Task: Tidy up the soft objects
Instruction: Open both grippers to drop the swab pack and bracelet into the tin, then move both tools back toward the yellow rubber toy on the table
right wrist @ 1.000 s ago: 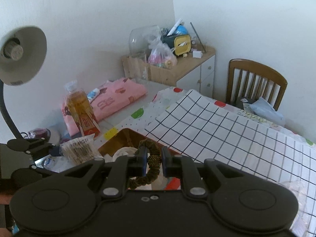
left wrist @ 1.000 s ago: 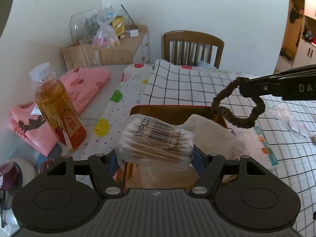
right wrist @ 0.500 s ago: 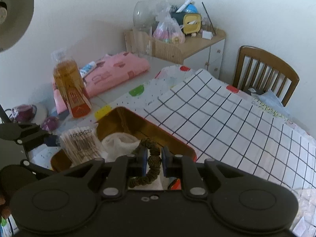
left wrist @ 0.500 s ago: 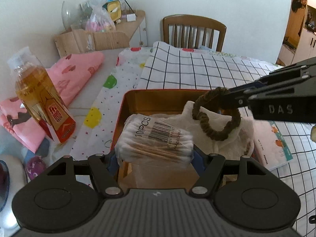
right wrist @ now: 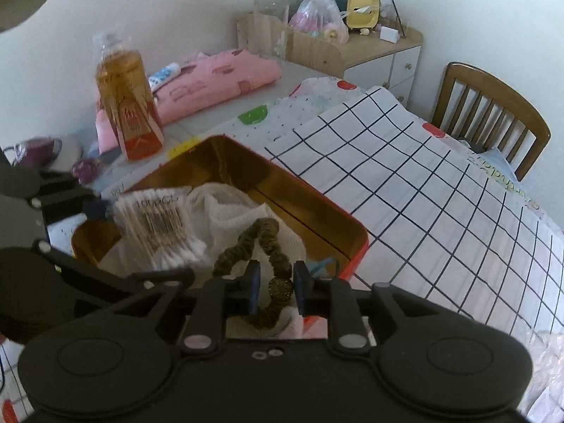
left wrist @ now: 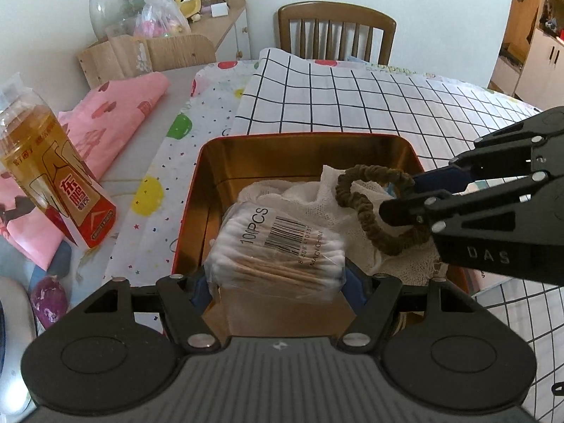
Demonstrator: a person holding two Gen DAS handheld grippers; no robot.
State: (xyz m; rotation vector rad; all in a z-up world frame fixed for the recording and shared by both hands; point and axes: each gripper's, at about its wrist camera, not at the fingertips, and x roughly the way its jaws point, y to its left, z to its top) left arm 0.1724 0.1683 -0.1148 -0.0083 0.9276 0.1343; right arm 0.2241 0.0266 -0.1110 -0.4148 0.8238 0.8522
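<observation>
A red tin with a gold inside [left wrist: 303,148] stands on the table and holds a white cloth [left wrist: 299,194]. My left gripper [left wrist: 276,282] is shut on a clear pack of cotton swabs [left wrist: 278,250] and holds it over the tin's near left part. My right gripper [right wrist: 273,287] has its jaws parted with a brown hair scrunchie [right wrist: 268,243] lying loose between them, resting on the cloth [right wrist: 229,211] in the tin [right wrist: 317,204]. The scrunchie also shows in the left wrist view [left wrist: 373,208] by the right gripper [left wrist: 405,194].
A bottle of amber liquid [left wrist: 46,176] stands left of the tin beside folded pink cloth [left wrist: 112,112]. A checked cloth [left wrist: 352,102] covers the table beyond. A wooden chair [left wrist: 335,31] and a cluttered cabinet [left wrist: 169,38] stand behind. A booklet lies under the tin's right side.
Both grippers moved down and forward over the tin. The right jaws opened and the scrunchie now rests on the white cloth. The left still holds the swabs.
</observation>
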